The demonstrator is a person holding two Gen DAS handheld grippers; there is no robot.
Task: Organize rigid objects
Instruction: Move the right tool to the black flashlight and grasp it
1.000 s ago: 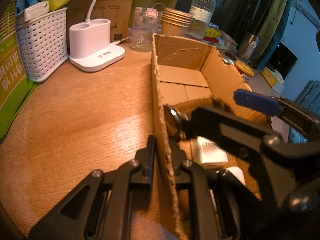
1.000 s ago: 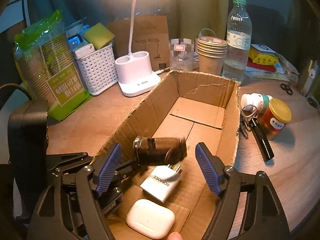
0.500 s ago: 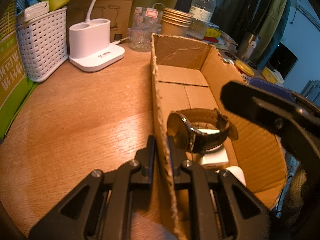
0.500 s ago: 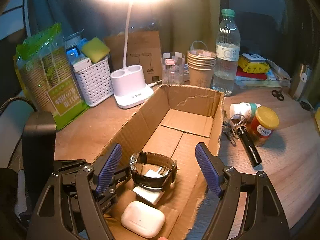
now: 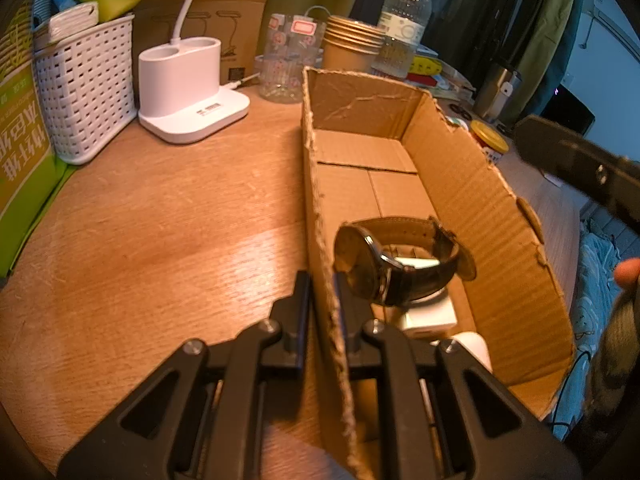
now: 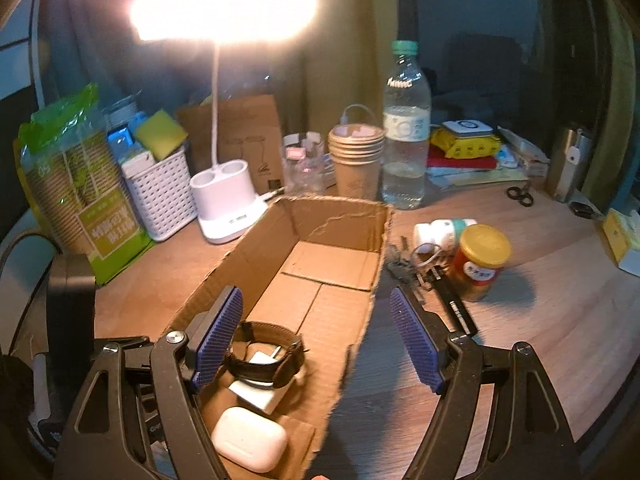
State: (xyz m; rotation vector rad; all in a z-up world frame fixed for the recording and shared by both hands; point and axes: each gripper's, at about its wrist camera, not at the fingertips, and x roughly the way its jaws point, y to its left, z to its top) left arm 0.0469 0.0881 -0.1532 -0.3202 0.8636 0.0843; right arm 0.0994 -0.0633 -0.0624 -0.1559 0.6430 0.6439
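Inside corrugated cardboard box (image 6: pixel 332 220): leather-strapped watch (image 6: pixel 266 354), glossy white earbud case (image 6: pixel 249 444).

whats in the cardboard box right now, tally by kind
brown leather-strap wristwatch: 1
white plug-in charger block: 1
white rounded earbud case: 1
total inside the open cardboard box: 3

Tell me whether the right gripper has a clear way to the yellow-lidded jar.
Probably yes. The right gripper is open and empty, and the yellow-lidded jar stands upright on open table outside the cardboard box. Only the keys and black flashlight lie nearby.
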